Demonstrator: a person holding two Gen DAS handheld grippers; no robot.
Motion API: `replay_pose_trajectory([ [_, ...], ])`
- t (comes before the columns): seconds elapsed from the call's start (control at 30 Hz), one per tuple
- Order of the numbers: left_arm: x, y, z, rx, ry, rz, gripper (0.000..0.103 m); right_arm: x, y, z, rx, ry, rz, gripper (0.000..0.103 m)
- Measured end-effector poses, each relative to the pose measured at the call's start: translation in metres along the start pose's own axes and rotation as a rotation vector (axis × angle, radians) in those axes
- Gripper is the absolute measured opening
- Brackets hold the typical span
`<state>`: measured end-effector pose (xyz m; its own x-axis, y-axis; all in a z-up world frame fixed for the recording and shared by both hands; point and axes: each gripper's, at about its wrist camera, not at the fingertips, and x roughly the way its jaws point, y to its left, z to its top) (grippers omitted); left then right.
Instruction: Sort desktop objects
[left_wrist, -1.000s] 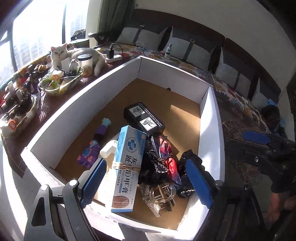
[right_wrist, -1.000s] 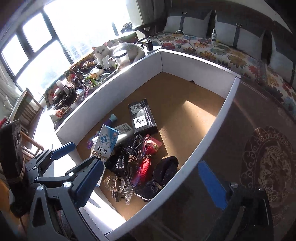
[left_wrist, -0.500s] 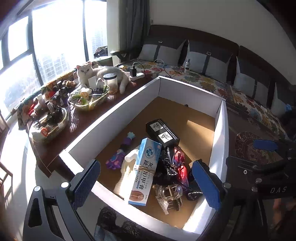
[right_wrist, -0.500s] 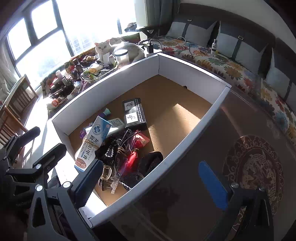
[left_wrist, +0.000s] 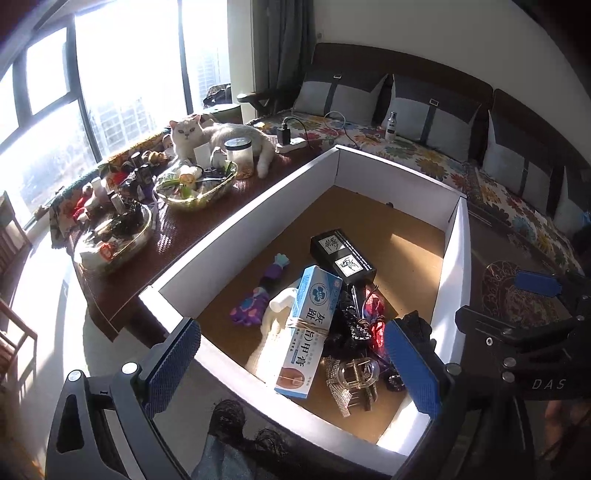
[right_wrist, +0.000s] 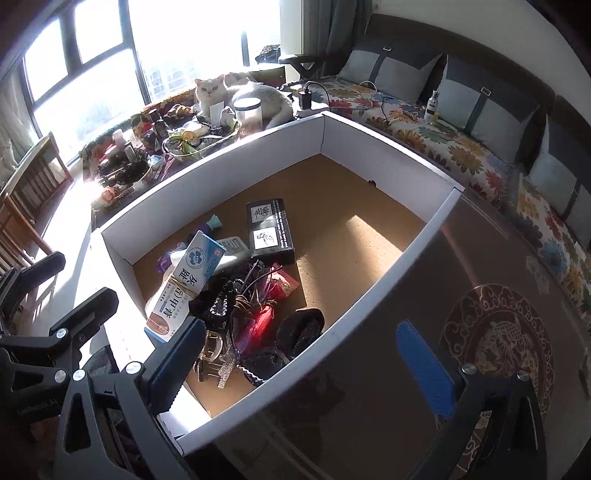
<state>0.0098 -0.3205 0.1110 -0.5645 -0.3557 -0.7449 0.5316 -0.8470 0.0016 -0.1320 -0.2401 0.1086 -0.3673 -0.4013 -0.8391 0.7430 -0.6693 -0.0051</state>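
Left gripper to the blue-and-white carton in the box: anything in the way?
Nothing visible. The left gripper hangs above the box's near wall, jaws wide and empty. The carton lies on top of the pile, uncovered, a white bottle at its left side and dark clutter on its right.

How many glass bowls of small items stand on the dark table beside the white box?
2. One glass bowl sits in front of the cat; the other bowl stands nearer the table's near end. Others may be hidden.
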Motion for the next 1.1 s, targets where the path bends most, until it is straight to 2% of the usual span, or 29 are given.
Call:
replay_pose_trajectory([
  [0.17,0.001,0.006,0.000,-0.022,-0.019,0.054,0.101,0.004,0.002,0.001,-0.003,0.007,0.006,0.103],
  [0.67,0.010,0.015,0.000,-0.071,0.010,0.028,0.101,0.013,0.010,0.003,-0.013,0.016,0.009,0.103],
  [1.1,0.009,0.016,-0.001,-0.063,0.009,0.039,0.101,0.013,0.013,0.000,-0.032,0.019,-0.010,0.103],
])
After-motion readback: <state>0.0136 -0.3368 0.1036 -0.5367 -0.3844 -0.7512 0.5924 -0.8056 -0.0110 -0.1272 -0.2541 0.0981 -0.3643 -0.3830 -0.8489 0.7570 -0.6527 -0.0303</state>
